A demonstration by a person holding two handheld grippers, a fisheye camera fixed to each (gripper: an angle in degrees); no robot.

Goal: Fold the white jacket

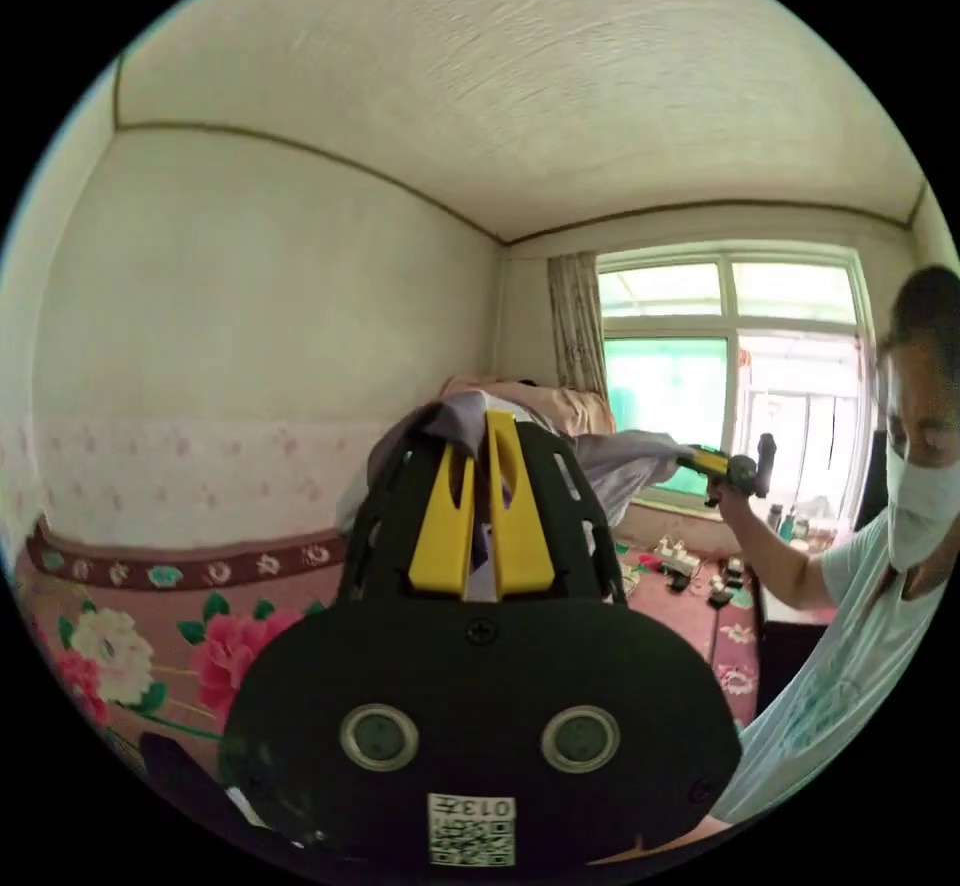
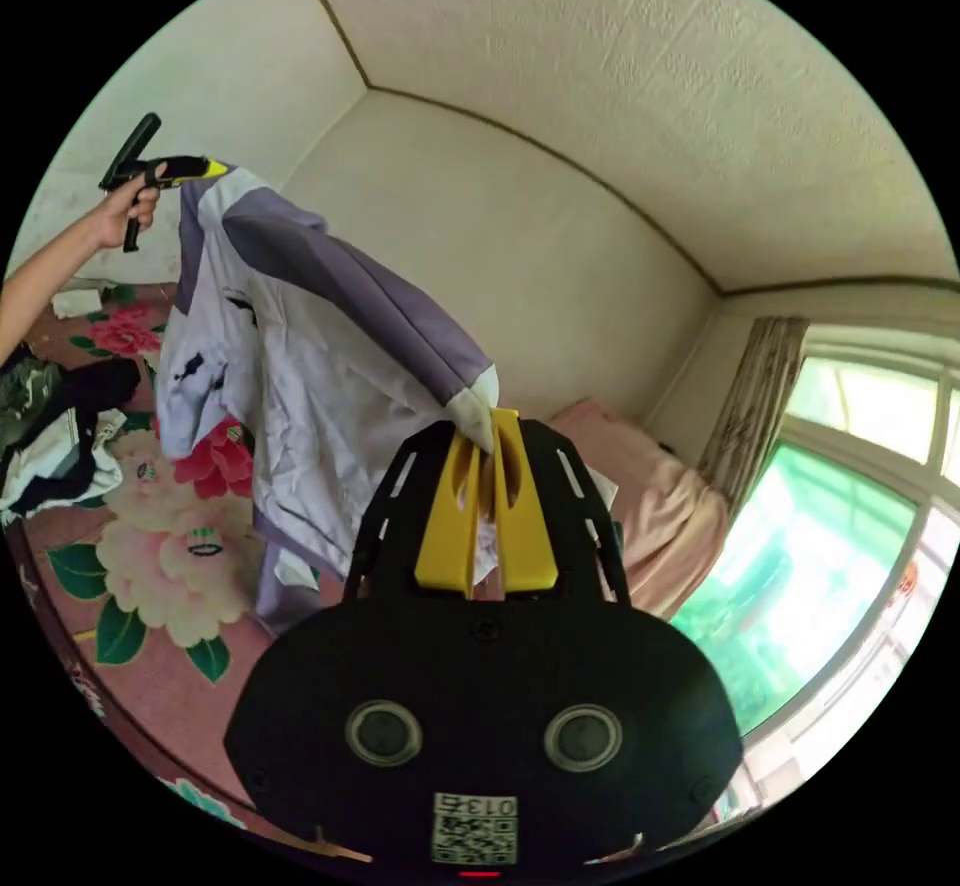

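White jacket (image 2: 330, 366) stretched between grippers; flowered bedspread (image 2: 170, 536), clothes pile (image 2: 50, 426) beneath.

You are standing in a lived-in room of a home, most likely a bedroom. A pink covering printed with big flowers (image 2: 170, 546) spreads across the low surface below you, with loose clothes (image 2: 50, 426) heaped at one edge. A folded pink quilt (image 2: 650, 506) lies near the wide window (image 1: 730, 366), where a patterned curtain (image 1: 578, 321) hangs at the side. The pale walls carry a faint floral band (image 1: 180, 476), and the ceiling (image 1: 520, 76) is textured white.
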